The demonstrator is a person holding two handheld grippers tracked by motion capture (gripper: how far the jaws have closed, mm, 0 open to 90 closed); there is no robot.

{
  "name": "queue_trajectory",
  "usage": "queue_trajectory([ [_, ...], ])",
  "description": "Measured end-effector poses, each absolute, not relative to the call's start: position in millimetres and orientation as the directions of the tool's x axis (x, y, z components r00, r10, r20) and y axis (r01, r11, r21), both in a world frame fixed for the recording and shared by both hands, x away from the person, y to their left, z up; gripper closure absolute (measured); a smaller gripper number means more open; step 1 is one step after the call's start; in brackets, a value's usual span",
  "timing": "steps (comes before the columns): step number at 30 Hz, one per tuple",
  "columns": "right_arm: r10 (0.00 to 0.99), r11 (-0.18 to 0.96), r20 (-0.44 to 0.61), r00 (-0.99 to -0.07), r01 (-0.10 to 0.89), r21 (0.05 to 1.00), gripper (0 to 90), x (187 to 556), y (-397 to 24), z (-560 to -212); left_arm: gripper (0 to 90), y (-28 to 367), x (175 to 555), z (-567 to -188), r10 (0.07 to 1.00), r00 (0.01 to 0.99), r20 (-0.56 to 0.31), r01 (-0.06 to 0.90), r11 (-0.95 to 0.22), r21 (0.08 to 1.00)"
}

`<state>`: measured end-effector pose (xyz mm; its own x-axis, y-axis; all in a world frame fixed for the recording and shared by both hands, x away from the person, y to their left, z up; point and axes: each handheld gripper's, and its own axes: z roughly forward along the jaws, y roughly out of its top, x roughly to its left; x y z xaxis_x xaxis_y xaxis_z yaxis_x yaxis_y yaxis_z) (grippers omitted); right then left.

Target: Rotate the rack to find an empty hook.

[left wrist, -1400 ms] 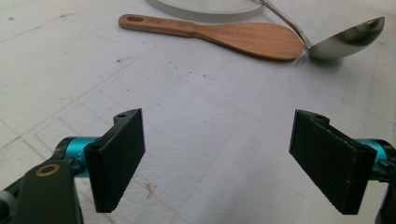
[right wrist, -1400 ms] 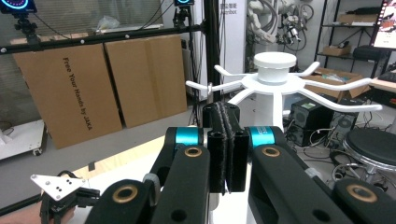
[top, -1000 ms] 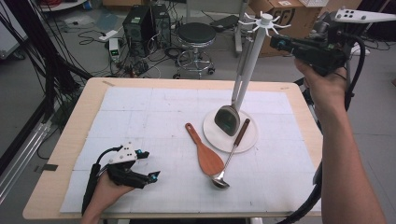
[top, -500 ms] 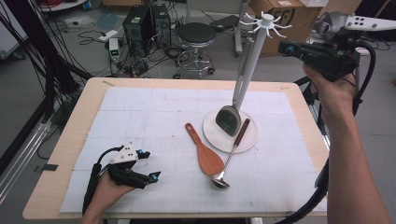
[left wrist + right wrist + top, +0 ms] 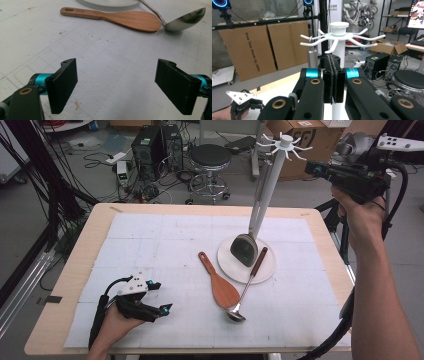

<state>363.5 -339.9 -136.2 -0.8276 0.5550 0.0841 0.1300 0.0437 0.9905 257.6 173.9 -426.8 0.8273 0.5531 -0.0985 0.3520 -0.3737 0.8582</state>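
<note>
A white utensil rack point(image 5: 284, 142) stands on a round white base point(image 5: 260, 270) right of the table's middle. From one hook hangs a spatula with a steel handle point(image 5: 312, 57); its dark head point(image 5: 244, 249) is low over the base. A wooden rice paddle point(image 5: 218, 281) and a steel ladle point(image 5: 247, 285) lie in front, the ladle's handle resting on the base. My right gripper point(image 5: 311, 168) is held high beside the rack's hooks, jaws shut with nothing between them point(image 5: 333, 58). My left gripper point(image 5: 162, 296) rests on the mat at front left, open, pointing at the paddle point(image 5: 117, 18).
A white gridded mat point(image 5: 150, 240) covers the wooden table. Beyond the table's far edge are a black stool point(image 5: 210, 157), computer cases, cables and cardboard boxes point(image 5: 249, 47). The ladle's bowl point(image 5: 186, 20) lies close to the paddle's blade.
My right gripper has shifted a little toward the rack's top, still shut. The left gripper and the utensils have not moved.
</note>
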Motion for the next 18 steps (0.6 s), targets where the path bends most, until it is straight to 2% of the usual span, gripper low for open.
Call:
queue_trajectory([
  [18,0.514,0.056,0.056,-0.856,0.098,0.994,89.6,366,-314,-130,18.8,175,257,-427,0.549,0.830,-0.093,0.350,-0.384,0.854],
])
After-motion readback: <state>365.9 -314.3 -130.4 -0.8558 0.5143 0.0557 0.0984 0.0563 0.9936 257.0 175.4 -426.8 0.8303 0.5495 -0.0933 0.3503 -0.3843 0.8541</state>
